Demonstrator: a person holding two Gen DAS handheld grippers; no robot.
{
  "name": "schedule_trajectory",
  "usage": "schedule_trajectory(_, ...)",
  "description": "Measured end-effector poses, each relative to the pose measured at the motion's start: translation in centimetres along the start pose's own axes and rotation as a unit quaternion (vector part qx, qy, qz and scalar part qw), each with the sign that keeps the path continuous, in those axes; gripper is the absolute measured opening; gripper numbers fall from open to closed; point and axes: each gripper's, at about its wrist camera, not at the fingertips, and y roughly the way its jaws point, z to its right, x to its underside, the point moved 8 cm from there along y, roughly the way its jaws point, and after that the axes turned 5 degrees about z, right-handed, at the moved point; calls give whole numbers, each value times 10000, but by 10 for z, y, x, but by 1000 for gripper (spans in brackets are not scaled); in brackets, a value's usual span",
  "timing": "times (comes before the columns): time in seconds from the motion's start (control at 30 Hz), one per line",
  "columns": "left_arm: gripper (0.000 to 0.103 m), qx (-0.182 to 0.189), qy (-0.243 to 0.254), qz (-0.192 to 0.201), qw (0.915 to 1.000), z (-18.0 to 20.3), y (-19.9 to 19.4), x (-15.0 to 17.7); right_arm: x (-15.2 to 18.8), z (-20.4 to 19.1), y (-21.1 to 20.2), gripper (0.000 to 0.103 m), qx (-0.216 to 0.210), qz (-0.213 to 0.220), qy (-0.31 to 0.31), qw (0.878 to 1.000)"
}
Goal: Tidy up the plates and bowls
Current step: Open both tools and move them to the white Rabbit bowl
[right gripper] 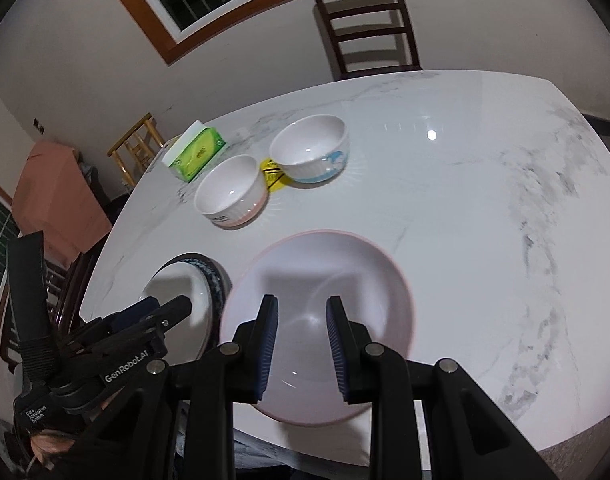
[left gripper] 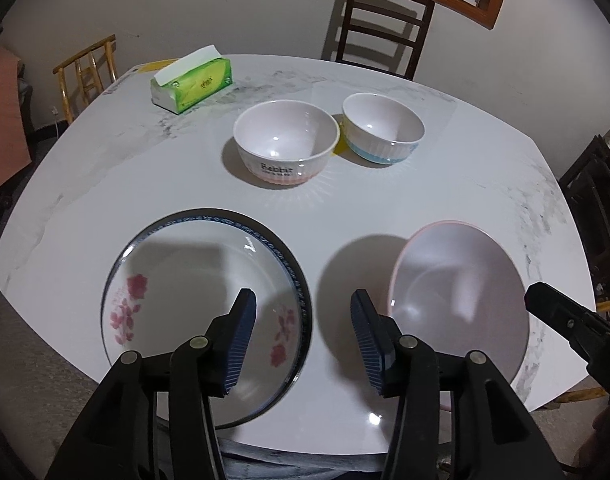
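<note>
Plate (left gripper: 177, 280), white, blue-rimmed, printed with pink flowers.

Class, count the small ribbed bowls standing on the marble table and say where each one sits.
2. The pink-based bowl stands mid-table; the blue-based bowl stands just to its right, beside it. The tissue box lies to their left. None seems hidden.

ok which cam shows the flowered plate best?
Left wrist: the flowered plate shows nearly whole, with pink flowers and blue rim visible, partly behind the left gripper. Right wrist shows only a foreshortened sliver behind the left gripper; no flowers visible.
</note>
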Motion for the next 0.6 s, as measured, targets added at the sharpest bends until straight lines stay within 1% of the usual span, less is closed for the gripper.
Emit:
schedule_trajectory(0.23, 46, -154, 48, 61, 9999, -13, 1, -6, -4, -21, 11, 26, -62, -93, -191, 9998)
schedule_trajectory(0.47, 51, -326, 87, 101, 9994, -27, 7, -12, -9, -42, 29, 26, -245, -174, -466, 9985)
schedule_trajectory(0.6, 52, -315, 18, 82, 9995, -38, 13, -19, -16, -51, 43, 26, -336, -273, -522, 9977)
